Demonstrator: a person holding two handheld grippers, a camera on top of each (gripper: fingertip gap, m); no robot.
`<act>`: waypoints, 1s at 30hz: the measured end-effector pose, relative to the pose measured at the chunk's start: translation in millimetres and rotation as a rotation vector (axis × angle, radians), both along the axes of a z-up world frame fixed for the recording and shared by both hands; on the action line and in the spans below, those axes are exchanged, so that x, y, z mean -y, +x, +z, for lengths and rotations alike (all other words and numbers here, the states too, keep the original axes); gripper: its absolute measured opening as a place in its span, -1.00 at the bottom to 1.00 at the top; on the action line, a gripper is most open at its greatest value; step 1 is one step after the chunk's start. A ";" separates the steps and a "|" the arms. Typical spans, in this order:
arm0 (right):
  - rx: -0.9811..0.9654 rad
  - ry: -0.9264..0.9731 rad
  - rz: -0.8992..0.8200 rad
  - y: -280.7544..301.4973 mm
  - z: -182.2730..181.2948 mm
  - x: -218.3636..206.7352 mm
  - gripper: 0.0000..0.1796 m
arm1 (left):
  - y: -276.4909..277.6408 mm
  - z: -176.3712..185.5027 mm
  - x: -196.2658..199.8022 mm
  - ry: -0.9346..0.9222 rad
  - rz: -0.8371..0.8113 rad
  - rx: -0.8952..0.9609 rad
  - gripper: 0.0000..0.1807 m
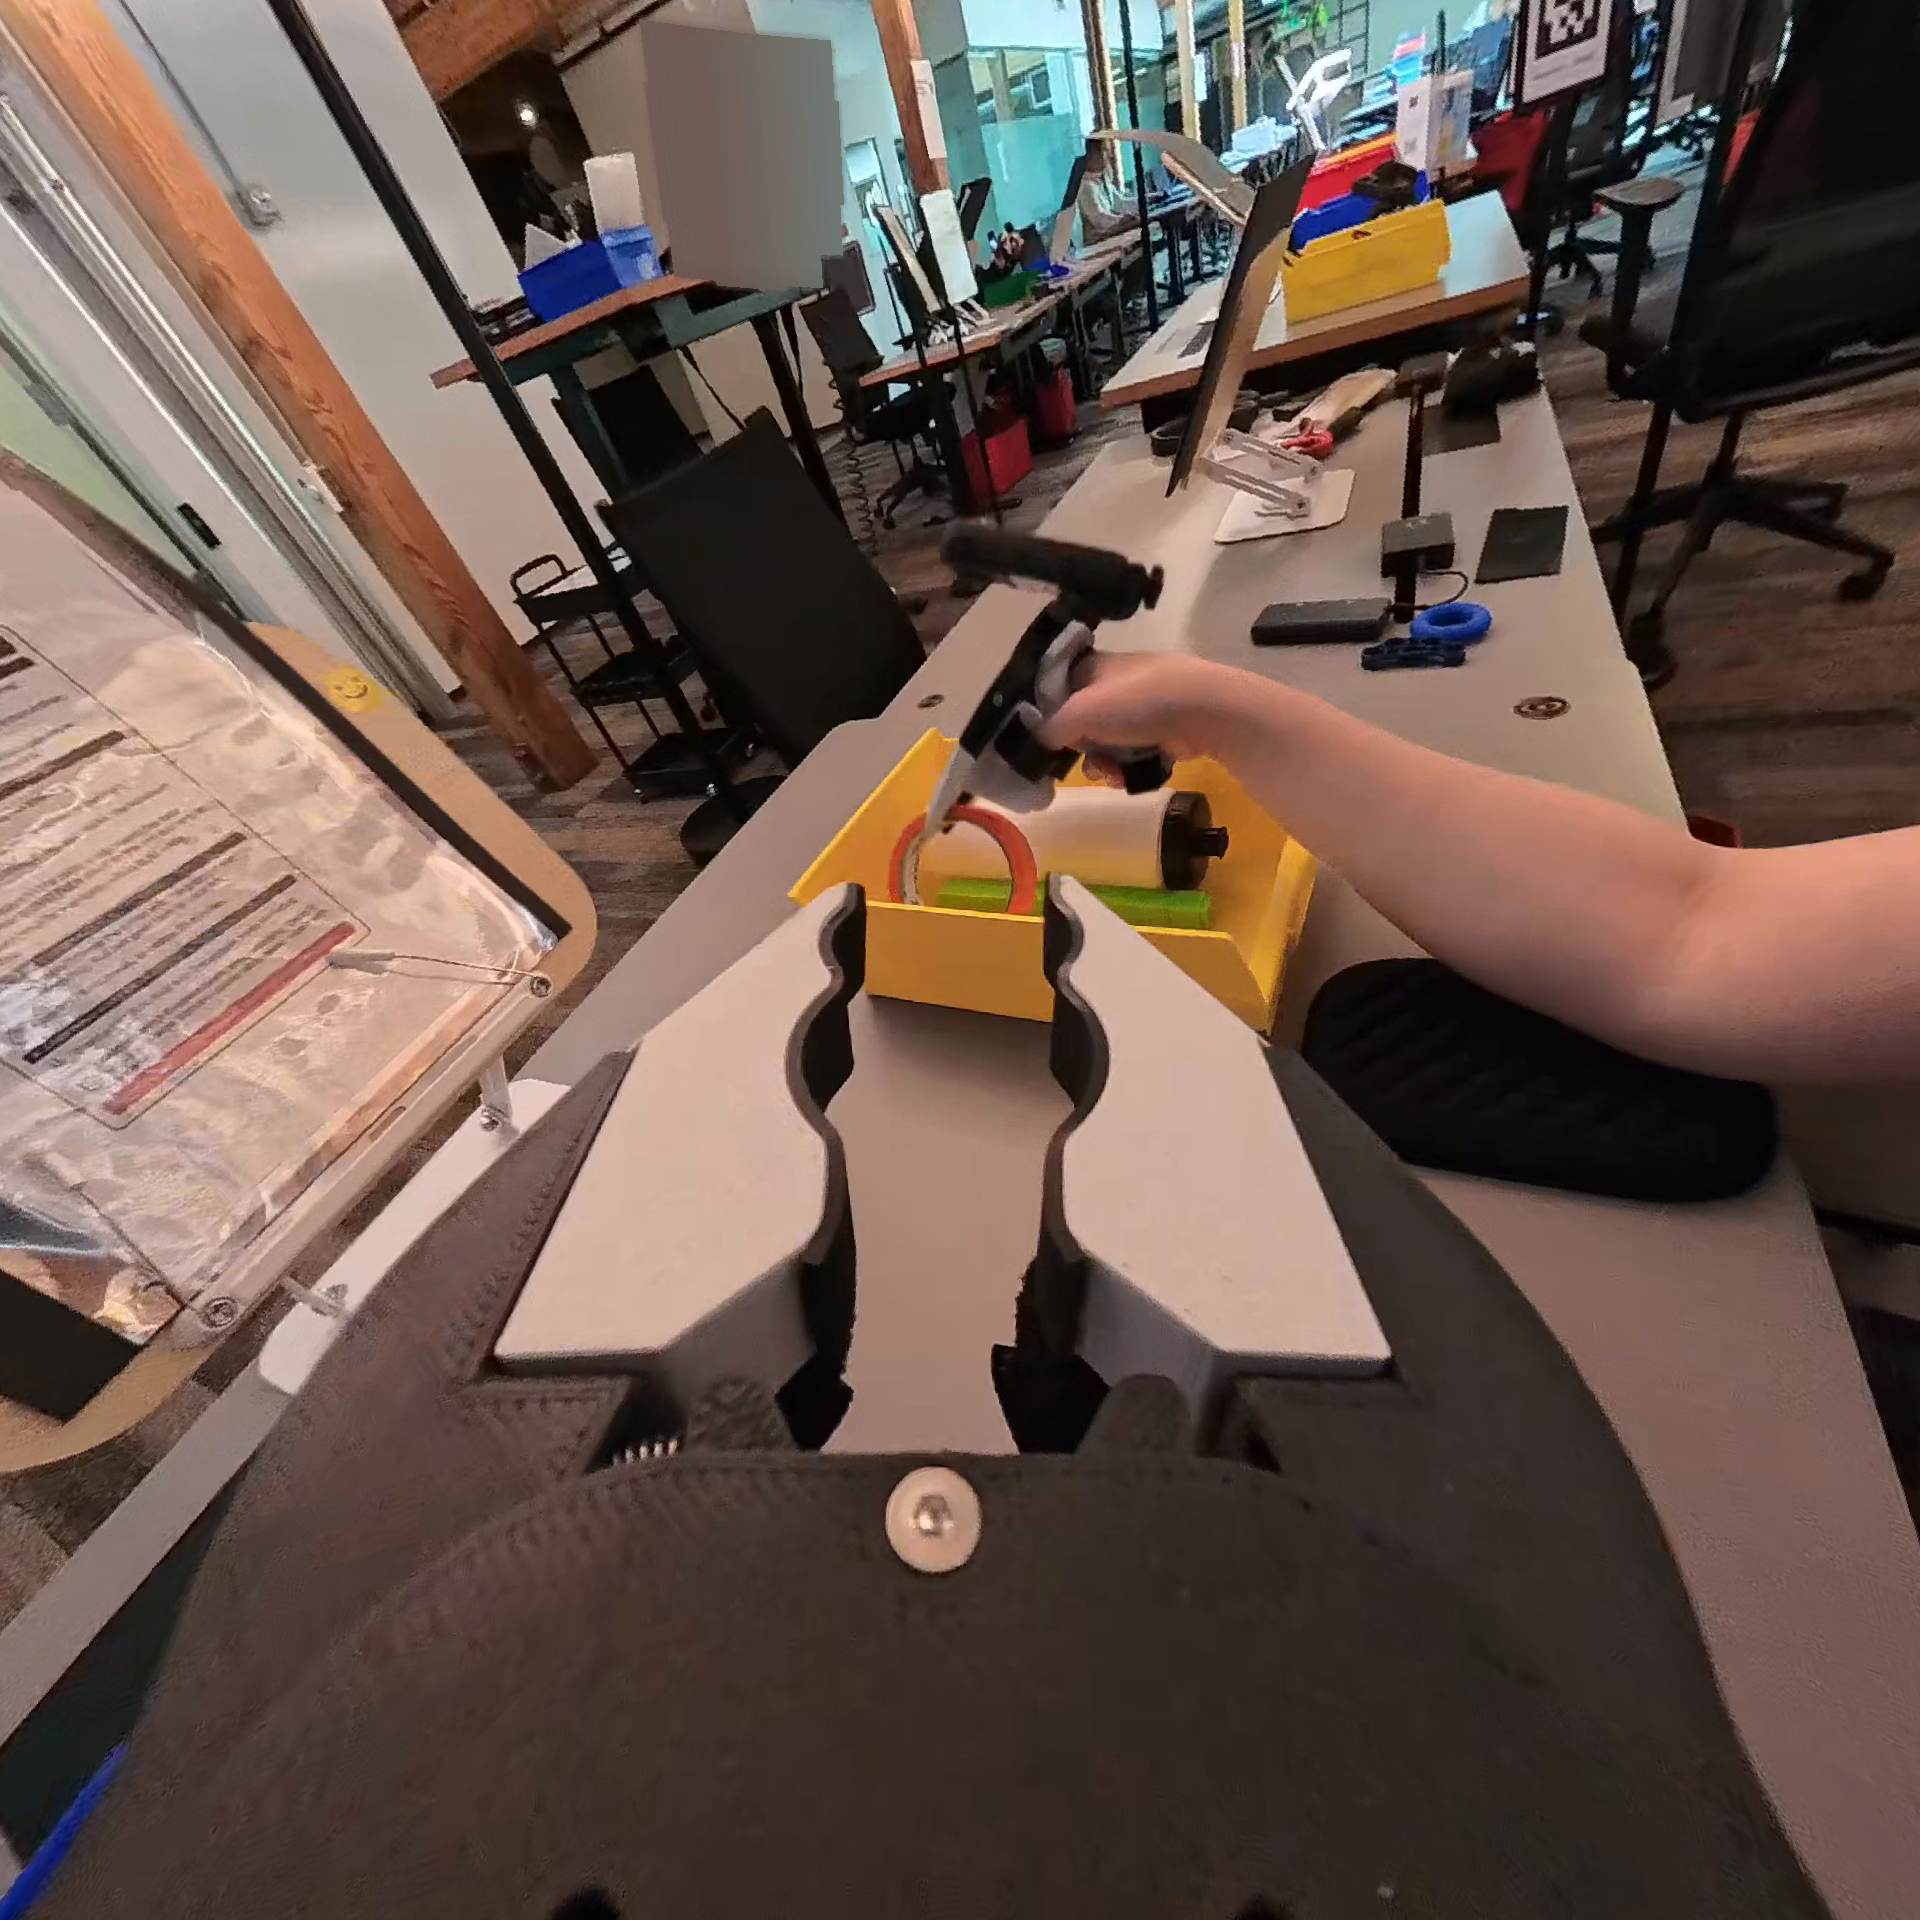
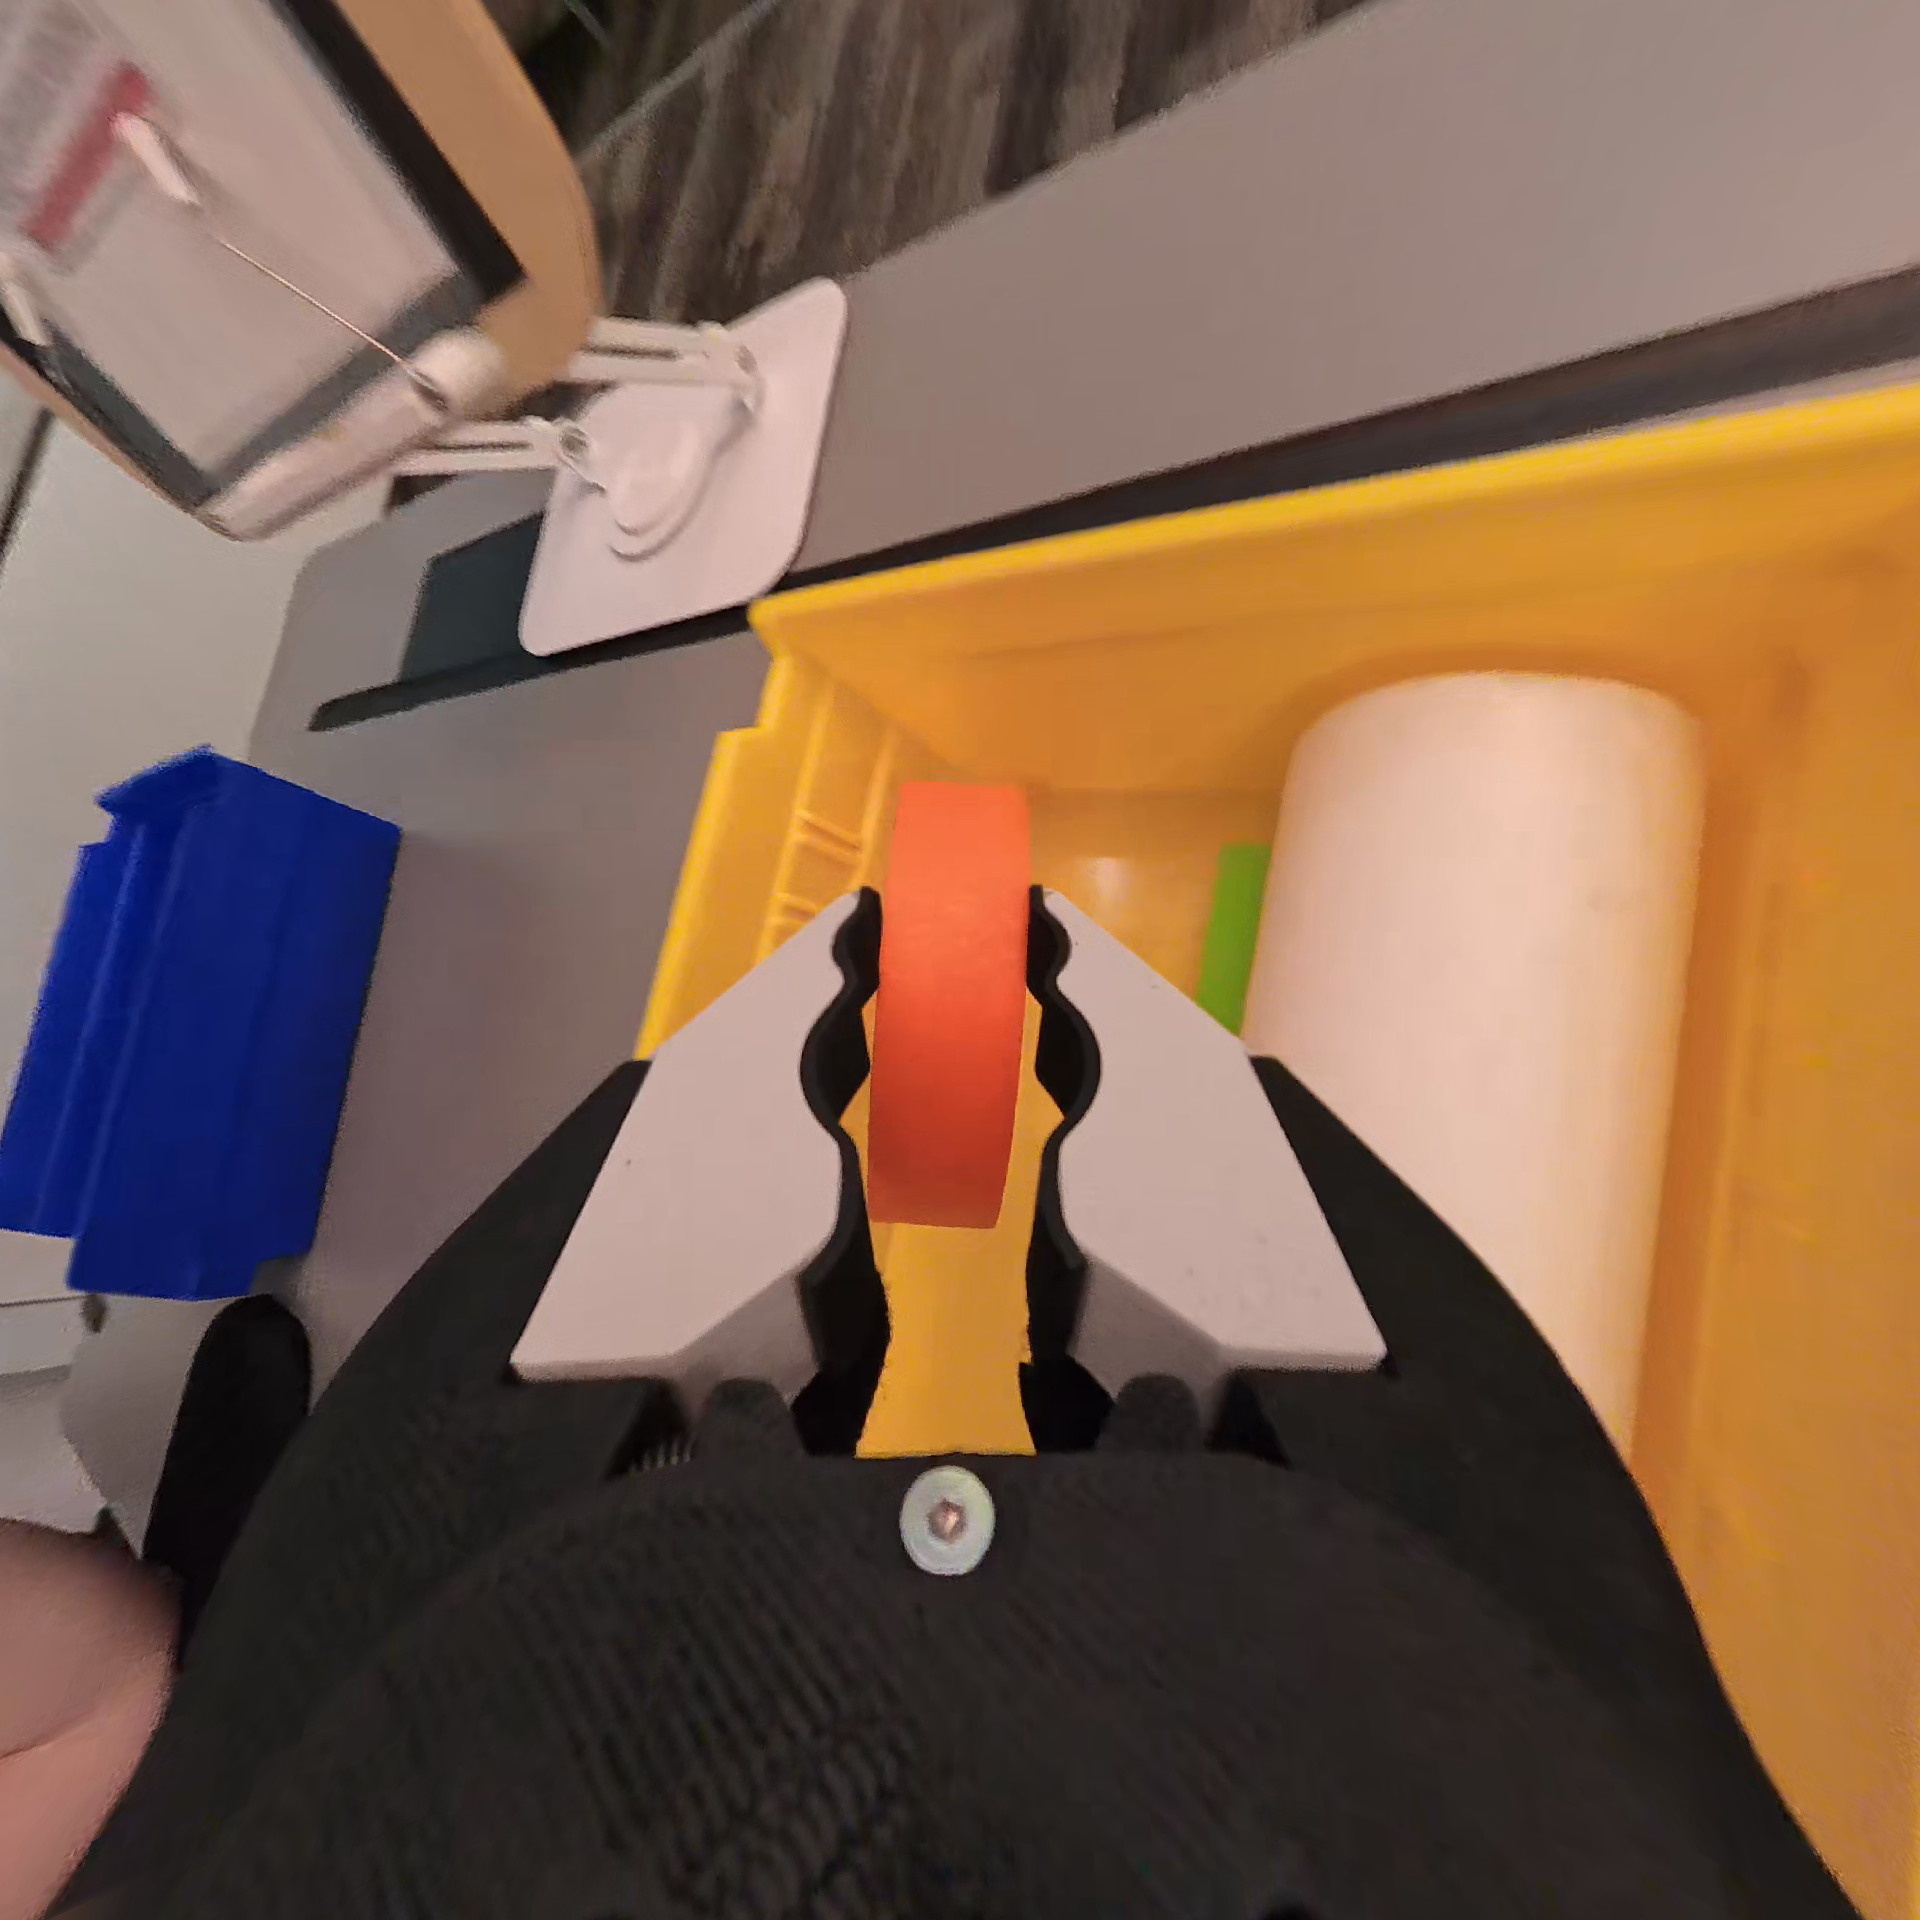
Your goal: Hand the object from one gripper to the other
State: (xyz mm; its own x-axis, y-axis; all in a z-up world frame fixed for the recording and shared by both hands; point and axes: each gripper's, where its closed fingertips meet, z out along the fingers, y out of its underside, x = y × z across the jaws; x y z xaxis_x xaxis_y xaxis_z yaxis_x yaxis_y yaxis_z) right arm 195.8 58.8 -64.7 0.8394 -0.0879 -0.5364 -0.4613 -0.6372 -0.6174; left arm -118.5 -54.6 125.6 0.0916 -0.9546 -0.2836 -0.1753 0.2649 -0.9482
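Note:
An orange tape roll [image 1: 1023, 847] stands on edge in a yellow bin [image 1: 966, 961] on the grey table. My right gripper [image 1: 940, 821] reaches down into the bin from above. In the right wrist view my right gripper [image 2: 954, 909] is shut on the orange tape roll [image 2: 951, 1039], with a fingertip on each flat side. My left gripper [image 1: 954, 914] is open and empty. It hovers over the table just in front of the bin's near wall, pointing at the roll.
The yellow bin [image 2: 1143, 623] also holds a white bottle [image 1: 1101, 836] [image 2: 1455, 987] and a green cylinder [image 1: 1143, 904] [image 2: 1231, 935]. A black wrist rest [image 1: 1538, 1081] lies right of the bin under the person's forearm [image 1: 1558, 914]. A framed sheet on a stand [image 1: 208, 935] is at left; a blue bin [image 2: 197, 1018] sits nearby. My right fingertips sit around 40 centimetres from my left ones.

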 end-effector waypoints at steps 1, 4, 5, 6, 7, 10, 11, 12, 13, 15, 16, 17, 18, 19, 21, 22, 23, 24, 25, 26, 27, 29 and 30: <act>0.000 -0.023 0.002 0.4 -8.3 -1.4 -0.71 | -2.9 1.9 -0.1 0.000 -0.002 0.006 -0.64; -0.008 -0.059 0.041 -4.5 -24.7 -4.4 -0.70 | -11.1 8.9 -2.4 -0.010 0.007 0.028 -0.64; -0.001 -0.070 0.050 -4.1 -27.5 -4.9 -0.69 | -14.3 11.1 -4.0 -0.011 0.016 0.033 -0.64; 0.020 -0.065 0.051 -1.9 -26.2 -5.4 -0.70 | -17.8 13.0 -6.1 -0.013 0.028 0.035 -0.62; 0.060 -0.062 0.041 2.5 -23.9 -5.1 -0.69 | -22.2 15.2 -9.0 -0.015 0.045 0.038 -0.61; 0.233 0.039 0.011 15.1 4.6 -7.0 -0.57 | -43.3 23.7 -25.4 -0.018 0.131 0.054 -0.56; 0.276 0.087 0.005 16.0 18.4 -7.1 -0.52 | -54.0 25.0 -36.1 -0.017 0.189 0.050 -0.55; 0.304 0.146 0.006 13.7 34.3 -7.1 -0.56 | -66.2 24.2 -47.1 -0.017 0.248 0.035 -0.53; 0.320 0.217 0.010 9.2 52.3 -7.0 -0.56 | -79.2 20.2 -57.2 -0.025 0.297 0.010 -0.53; 0.323 0.359 0.010 -2.1 89.4 -4.0 -0.56 | -110.8 -2.1 -80.4 -0.092 0.413 -0.104 -0.52; 0.316 0.420 0.011 -8.5 106.5 -1.0 -0.57 | -130.4 -20.8 -92.9 -0.144 0.483 -0.193 -0.48; 0.307 0.477 0.013 -14.9 122.6 2.5 -0.57 | -152.4 -40.9 -105.7 -0.199 0.563 -0.283 -0.46; 0.299 0.530 0.013 -21.0 137.2 6.4 -0.57 | -176.5 -59.4 -119.8 -0.243 0.658 -0.363 -0.46; 0.293 0.578 0.011 -26.2 149.9 10.3 -0.58 | -202.3 -75.4 -135.1 -0.270 0.764 -0.432 -0.48; 0.282 0.646 0.013 -35.0 167.8 17.1 -0.58 | -243.2 -102.9 -158.4 -0.313 0.905 -0.535 -0.49; 0.277 0.660 0.024 -39.0 172.1 19.4 -0.58 | -254.4 -116.3 -165.6 -0.352 0.923 -0.561 -0.50; 0.273 0.664 0.034 -41.9 174.0 20.6 -0.58 | -262.8 -129.6 -171.3 -0.396 0.930 -0.587 -0.50; 0.271 0.664 0.040 -43.4 174.1 20.9 -0.58 | -269.1 -143.3 -174.4 -0.440 0.926 -0.619 -0.51; 0.270 0.661 0.041 -43.3 172.8 20.2 -0.58 | -272.5 -157.2 -174.2 -0.484 0.907 -0.654 -0.51; 0.267 0.652 0.040 -42.4 170.2 19.0 -0.58 | -273.2 -170.5 -171.4 -0.530 0.874 -0.689 -0.51; 0.262 0.640 0.039 -41.3 166.7 17.2 -0.58 | -272.9 -182.5 -167.2 -0.575 0.840 -0.724 -0.49; 0.246 0.611 0.045 -39.8 158.6 13.6 -0.58 | -273.6 -200.7 -160.4 -0.647 0.806 -0.790 -0.40; 0.236 0.598 0.049 -39.6 155.0 12.0 -0.58 | -273.2 -206.9 -158.0 -0.675 0.801 -0.818 -0.38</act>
State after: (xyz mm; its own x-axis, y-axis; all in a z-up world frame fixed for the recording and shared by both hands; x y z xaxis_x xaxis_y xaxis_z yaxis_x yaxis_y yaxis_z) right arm 156.3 46.9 90.4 0.9363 0.2106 -0.2811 -0.2486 -0.1682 -0.9539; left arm -391.7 103.4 -81.4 0.7224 -0.6912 -0.0207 -0.6398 -0.6566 -0.3994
